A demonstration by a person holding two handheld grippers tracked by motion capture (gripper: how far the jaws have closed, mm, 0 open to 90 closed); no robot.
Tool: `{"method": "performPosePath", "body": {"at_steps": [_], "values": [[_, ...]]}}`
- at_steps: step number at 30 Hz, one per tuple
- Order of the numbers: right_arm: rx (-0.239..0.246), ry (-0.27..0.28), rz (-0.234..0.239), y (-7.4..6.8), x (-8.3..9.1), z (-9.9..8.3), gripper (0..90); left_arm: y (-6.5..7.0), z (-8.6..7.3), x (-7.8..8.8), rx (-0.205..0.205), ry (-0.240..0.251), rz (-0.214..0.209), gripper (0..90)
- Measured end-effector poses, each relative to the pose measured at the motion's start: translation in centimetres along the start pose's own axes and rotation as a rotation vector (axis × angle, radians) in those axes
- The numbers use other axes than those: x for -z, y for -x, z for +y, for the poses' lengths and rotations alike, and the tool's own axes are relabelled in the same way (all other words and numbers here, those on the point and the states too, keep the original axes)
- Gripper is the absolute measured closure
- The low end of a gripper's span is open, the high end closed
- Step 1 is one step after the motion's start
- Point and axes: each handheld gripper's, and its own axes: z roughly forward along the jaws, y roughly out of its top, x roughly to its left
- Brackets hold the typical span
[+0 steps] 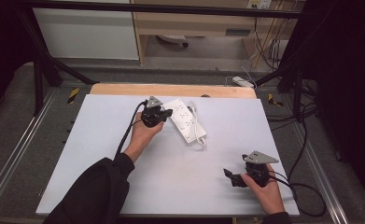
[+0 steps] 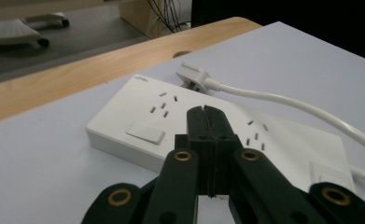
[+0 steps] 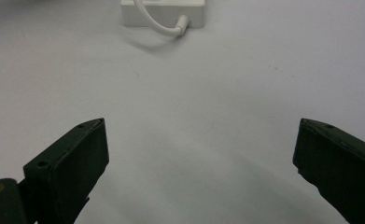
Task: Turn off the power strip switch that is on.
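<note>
At frame centre the clenched left gripper [image 1: 164, 113] hovers over the power strip [image 1: 186, 120], which could skid across the desk [image 1: 171, 186] if jabbed; the right gripper [image 1: 231, 177] waits released.

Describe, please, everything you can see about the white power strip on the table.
The power strip is a flat white rectangular block, plastic by its look, lying on the pale table near the far edge. Its top shows groups of socket slots and a white rocker switch. Its white cable runs alongside it and ends in a plug lying unplugged on the table. The left gripper, jaws closed, hovers just above it; contact cannot be told.
</note>
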Motion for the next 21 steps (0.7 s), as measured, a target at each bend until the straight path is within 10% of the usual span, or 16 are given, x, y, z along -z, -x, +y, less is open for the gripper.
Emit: {"method": "performPosePath", "body": {"at_steps": [21], "values": [[-0.011, 0.007, 0.005, 0.0, 0.0, 0.1, 3.9, -0.1, -1.1, -2.7, -0.056, -0.065, 0.024, 90.0]]}}
